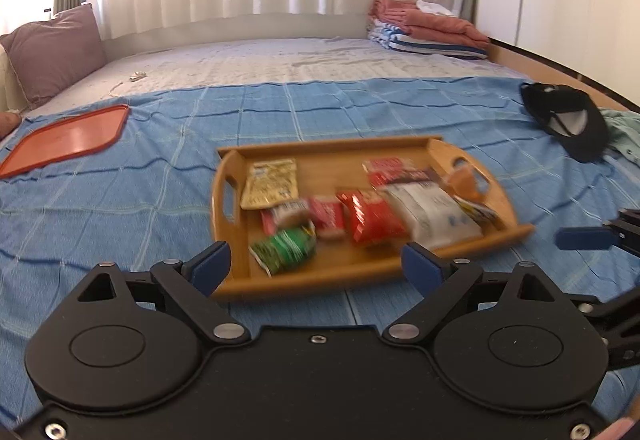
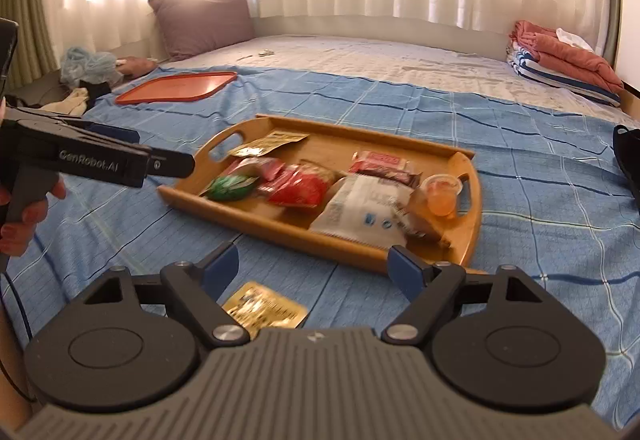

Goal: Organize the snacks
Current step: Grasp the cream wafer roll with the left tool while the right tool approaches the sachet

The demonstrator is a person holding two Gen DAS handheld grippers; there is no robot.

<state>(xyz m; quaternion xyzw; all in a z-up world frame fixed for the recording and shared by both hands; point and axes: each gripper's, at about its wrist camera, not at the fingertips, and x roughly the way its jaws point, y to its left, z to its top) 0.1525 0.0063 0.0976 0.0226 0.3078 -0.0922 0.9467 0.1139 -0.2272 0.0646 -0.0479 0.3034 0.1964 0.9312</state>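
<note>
A wooden tray (image 1: 424,142) (image 2: 280,226) sits on the blue bedspread. It holds several snack packets: a yellow one (image 1: 272,182), a green one (image 1: 284,248) (image 2: 230,187), a red one (image 1: 370,216) (image 2: 300,190), a white one (image 1: 434,214) (image 2: 362,210), and an orange jelly cup (image 2: 442,194). A gold packet (image 2: 264,310) lies on the spread in front of the tray, just under my right gripper (image 2: 314,268). My left gripper (image 1: 316,268) is open and empty at the tray's near edge. My right gripper is open and empty.
A red tray lid (image 1: 66,138) (image 2: 178,86) lies at the back left. A black cap (image 1: 568,118) lies to the right. Folded towels (image 1: 428,26) (image 2: 560,58) and a purple pillow (image 1: 50,50) (image 2: 202,18) sit at the far side of the bed.
</note>
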